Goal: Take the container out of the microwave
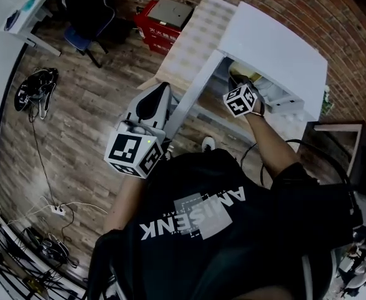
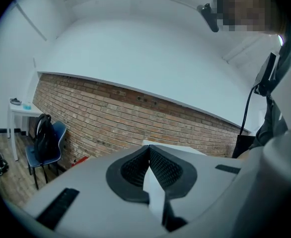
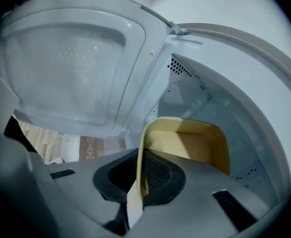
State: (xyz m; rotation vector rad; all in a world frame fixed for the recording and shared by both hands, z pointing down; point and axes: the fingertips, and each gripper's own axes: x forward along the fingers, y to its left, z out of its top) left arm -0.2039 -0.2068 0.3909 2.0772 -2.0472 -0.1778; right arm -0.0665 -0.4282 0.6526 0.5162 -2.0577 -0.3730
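Inside microwave, right hand-held gripper clamped on yellow container; left hand-held gripper seemingly closed.

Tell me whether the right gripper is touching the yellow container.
Touching. In the right gripper view, the right gripper has its fingers clamped on the near wall of the yellow container, with no gap.

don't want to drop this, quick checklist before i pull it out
1. Grip: right gripper shut on the side wall of the yellow rectangular plastic container: ok.
2. Path: white microwave door swung wide open: ok.
3. Container clear of the white microwave cavity: not ok, it is inside.
4. Spill: container looks empty: ok.
5. Spare hand: left gripper shut, empty: ok.
6. Place to set it down: cannot tell.
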